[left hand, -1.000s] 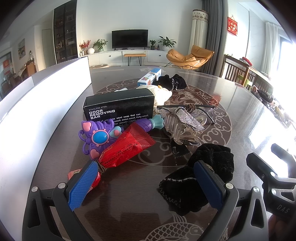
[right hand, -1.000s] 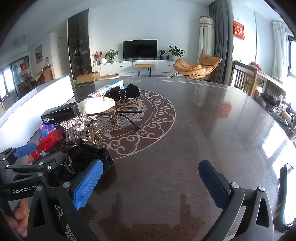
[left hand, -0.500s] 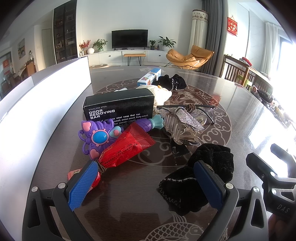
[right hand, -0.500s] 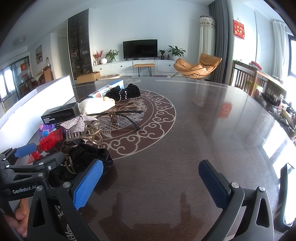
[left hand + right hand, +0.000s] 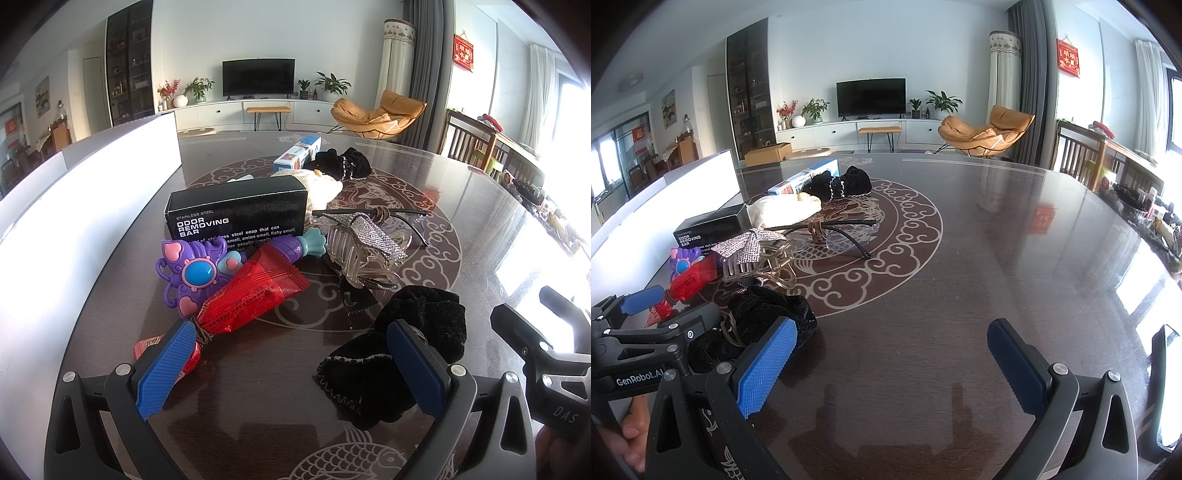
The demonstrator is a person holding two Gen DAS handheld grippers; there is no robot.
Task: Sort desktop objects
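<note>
A clutter of objects lies on the dark table (image 5: 258, 406). In the left wrist view I see a red snack packet (image 5: 255, 295), a purple toy wand (image 5: 195, 273), a black soap box (image 5: 236, 214), a clear hair claw (image 5: 365, 254), glasses (image 5: 406, 218) and a black scrunchie (image 5: 424, 325). My left gripper (image 5: 291, 365) is open, low over the table, its fingers flanking the gap between the packet and the scrunchie. My right gripper (image 5: 890, 362) is open and empty over bare table, right of the scrunchie (image 5: 768, 306).
A white bin wall (image 5: 74, 221) runs along the table's left side. Farther back lie a white cloth (image 5: 321, 188), a blue-white box (image 5: 295, 155) and a black hair band (image 5: 343, 162). Clutter sits at the right edge (image 5: 1145, 214).
</note>
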